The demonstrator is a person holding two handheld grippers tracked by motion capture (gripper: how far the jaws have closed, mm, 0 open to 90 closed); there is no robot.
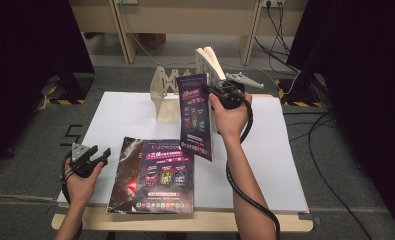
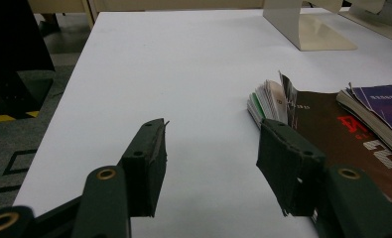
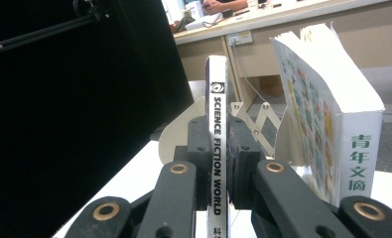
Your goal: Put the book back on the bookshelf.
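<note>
Item 1: right hand-held gripper point(image 1: 225, 92). I have its jaws clamped together on the spine of a purple magazine point(image 1: 196, 116), which I hold upright above the surface's middle, toward the far edge. In the right gripper view the spine point(image 3: 217, 148) stands vertical between the pads point(image 3: 199, 163).

Item 2: white folding book rack point(image 1: 166, 95), standing on the surface near the far edge. One thick white book point(image 1: 208, 59) already stands in it, just beside my held magazine; in the right gripper view it point(image 3: 327, 119) leans slightly with its pages fanned.

Item 3: left hand-held gripper point(image 1: 87, 159). Jaws apart and empty, resting at the surface's left edge, near the front corner.

Item 4: two magazines lying flat near the front edge: a dark brown one point(image 1: 127, 172) with another purple one point(image 1: 167, 172) on top. The left gripper view shows the brown magazine's curled page corner point(image 2: 273, 99) just beyond its right jaw.

Item 5: white surface point(image 1: 285, 165).

Risks, as I judge them: the grip is on the narrow spine only, so the magazine may swing or slip as I lower it. Its bottom edge may catch a rack divider or nudge the fanned white book and tip it. The rack looks light; a sideways push may slide it.
</note>
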